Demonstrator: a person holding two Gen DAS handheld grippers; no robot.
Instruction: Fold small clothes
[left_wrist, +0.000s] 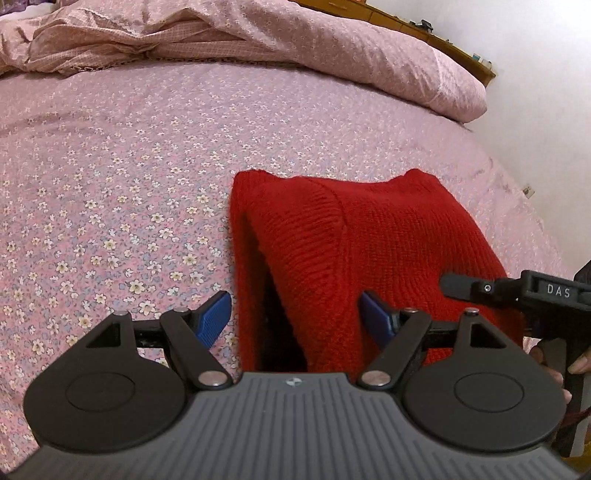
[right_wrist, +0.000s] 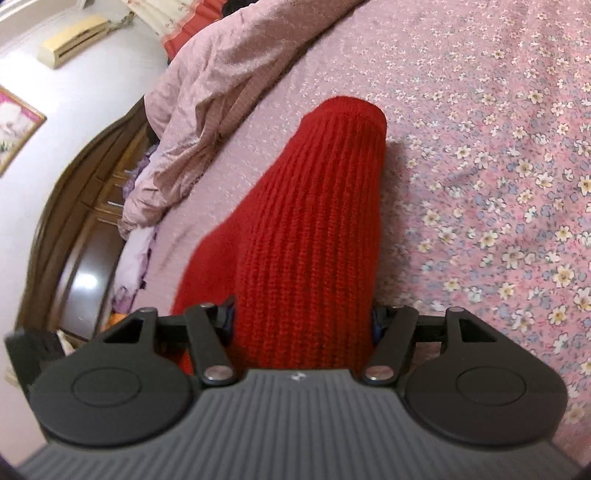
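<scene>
The red knitted garment (right_wrist: 310, 229) lies on the flowered bed (left_wrist: 110, 184), stretching lengthwise away from the right hand-held gripper (right_wrist: 303, 325), whose jaws clamp its near end, while the left hand-held gripper (left_wrist: 295, 314) stands apart astride its edge, not gripping.

One red knitted garment (left_wrist: 369, 236), ribbed weave, folded double with a gap open at its near left edge. Lifted at the near end, far end resting on the bed.
</scene>
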